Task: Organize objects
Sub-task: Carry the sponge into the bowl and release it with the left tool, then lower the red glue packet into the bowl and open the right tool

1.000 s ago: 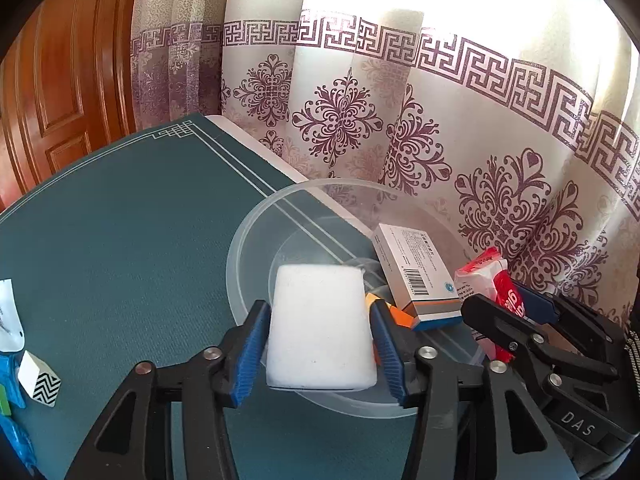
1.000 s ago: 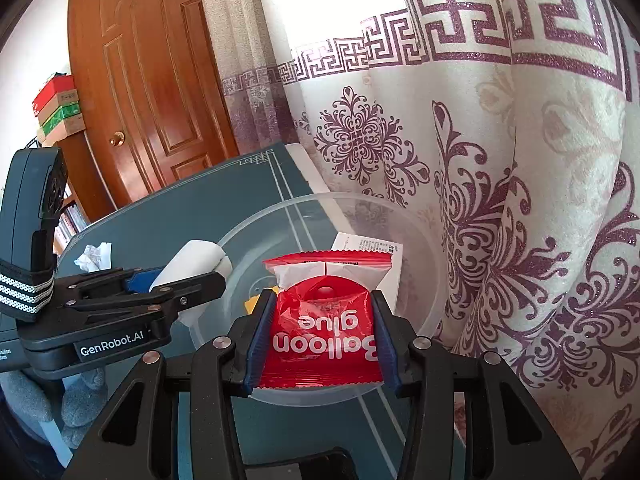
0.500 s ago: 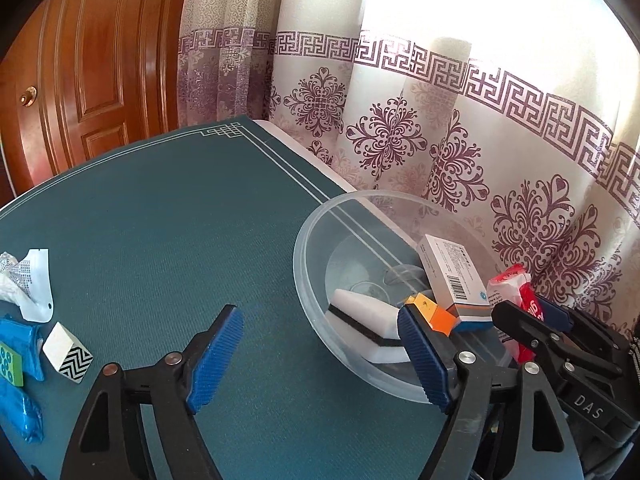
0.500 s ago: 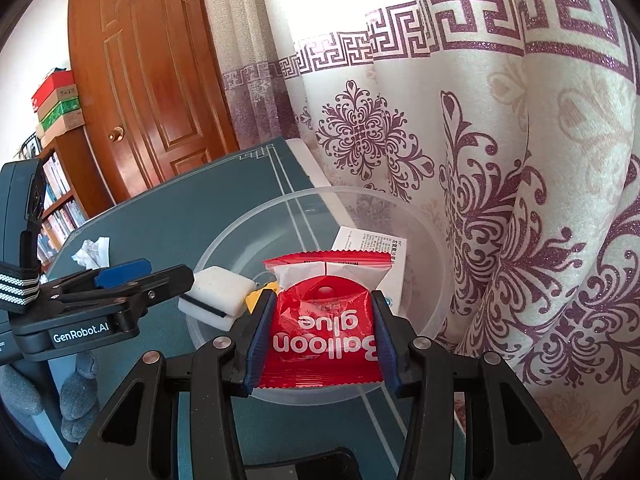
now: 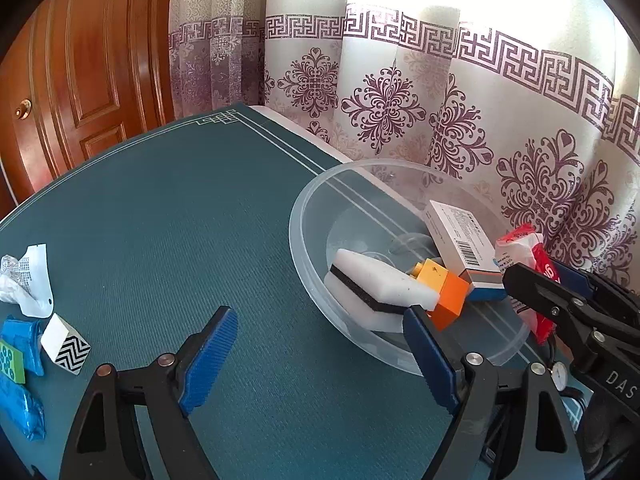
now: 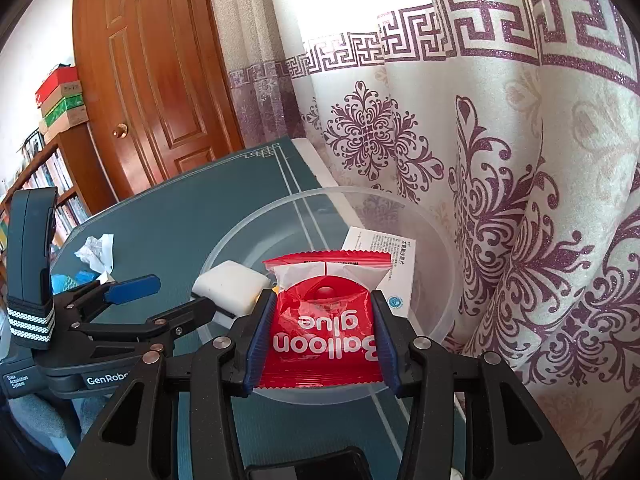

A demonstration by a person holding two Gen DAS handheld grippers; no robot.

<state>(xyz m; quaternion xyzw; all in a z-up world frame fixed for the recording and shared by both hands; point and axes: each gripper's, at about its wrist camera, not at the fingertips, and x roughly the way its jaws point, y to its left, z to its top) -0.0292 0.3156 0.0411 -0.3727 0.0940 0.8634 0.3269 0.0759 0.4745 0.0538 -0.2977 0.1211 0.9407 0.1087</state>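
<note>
The teal textured table mat [image 5: 168, 240] with a white border line fills the scene under my two tools. At its far right edge, just beside the patterned white-and-purple curtain [image 5: 460, 120], stands the round clear plastic bowl [image 5: 308, 256]. Inside the bowl lie the white sponge block with a black middle layer [image 5: 380, 288], the white cardboard box with a barcode [image 5: 460, 240] leaning on the far wall, and the orange and yellow plastic block [image 5: 446, 292] between them, touching the sponge. My left gripper [image 5: 320, 360] hovers near the bowl's near rim; its jaws are opening, stand wide, and have nothing between them. My right gripper [image 6: 322, 336] is clamped narrow on the red "Balloon glue" foil packet [image 6: 324, 320], held over the bowl's near rim. At the near left of the mat lie blue wrapped packets [image 5: 20, 360], a crumpled white wrapper [image 5: 28, 276] and a small white block with black zigzags [image 5: 66, 344].
</note>
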